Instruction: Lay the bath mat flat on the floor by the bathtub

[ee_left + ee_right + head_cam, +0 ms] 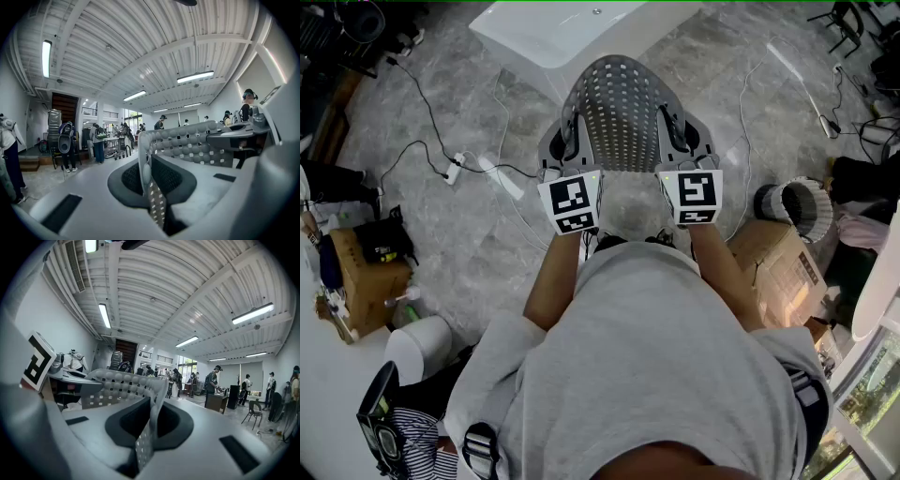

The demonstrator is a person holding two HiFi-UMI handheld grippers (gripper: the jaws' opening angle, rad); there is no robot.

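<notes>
A person is holding a grey perforated bath mat (619, 108) above the grey stone-patterned floor (487, 244), just on the near side of a white bathtub (553, 33) standing at the far end of the scene. The left gripper (569, 141) is pinching the mat's left edge, its jaws drawn narrow on the thin sheet. The right gripper (677, 136) is clamping the right edge likewise. The mat is arching upward between them. A cardboard box (773, 262) is sitting at the right.
</notes>
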